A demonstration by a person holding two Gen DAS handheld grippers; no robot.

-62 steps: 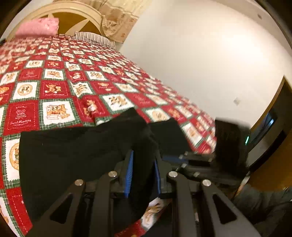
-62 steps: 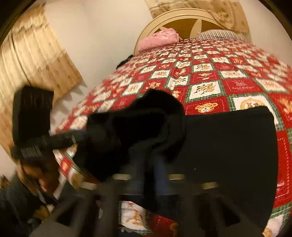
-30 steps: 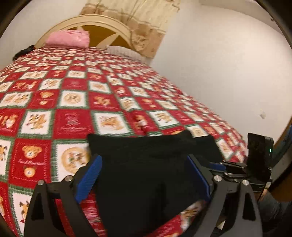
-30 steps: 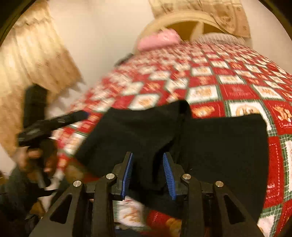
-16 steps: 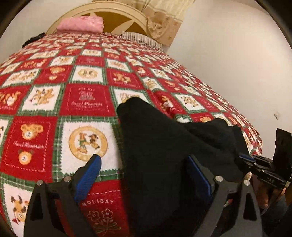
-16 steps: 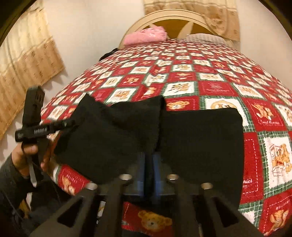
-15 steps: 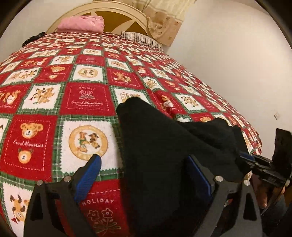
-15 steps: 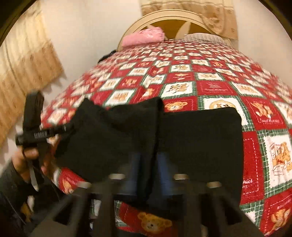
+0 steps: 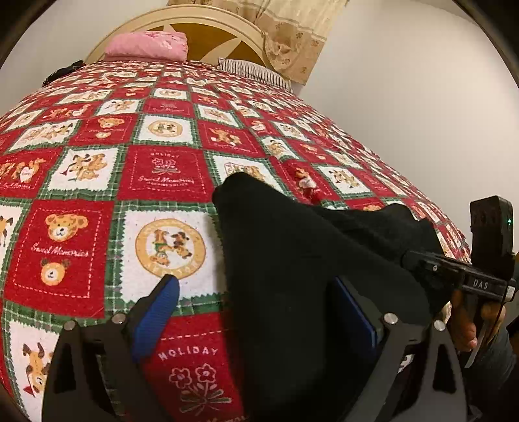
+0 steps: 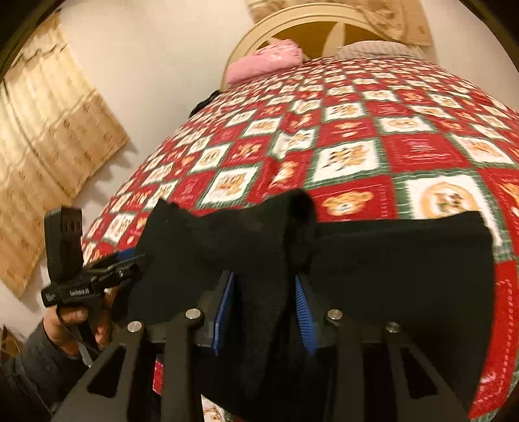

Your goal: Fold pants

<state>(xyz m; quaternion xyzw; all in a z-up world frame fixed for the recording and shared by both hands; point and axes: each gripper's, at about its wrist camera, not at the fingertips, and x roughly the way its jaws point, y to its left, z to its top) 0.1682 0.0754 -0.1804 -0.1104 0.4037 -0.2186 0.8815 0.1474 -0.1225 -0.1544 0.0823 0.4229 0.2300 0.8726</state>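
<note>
The black pants [image 9: 292, 259] lie near the foot edge of a bed with a red, white and green patchwork quilt [image 9: 162, 168]. In the left wrist view my left gripper [image 9: 259, 308] is wide open; the pants' edge lies between its blue pads [image 9: 155, 308], which do not press it. In the right wrist view the pants [image 10: 405, 269] spread to the right, with a raised ridge of cloth running into my right gripper [image 10: 264, 302]. Its blue pads [image 10: 303, 311] stand apart on either side of that ridge. Each view shows the other gripper beside the pants.
A pink pillow [image 9: 147, 45] and a striped pillow [image 9: 253, 69] lie at the cream headboard [image 9: 194, 29]. A beige curtain [image 10: 42, 146] hangs at the left wall. White wall lies to the right of the bed. The quilt beyond the pants carries nothing else.
Two seconds ago both grippers were shut on the pants and holding them up. The left let go and stayed open; the right shut half a second ago and now stands open around the ridge.
</note>
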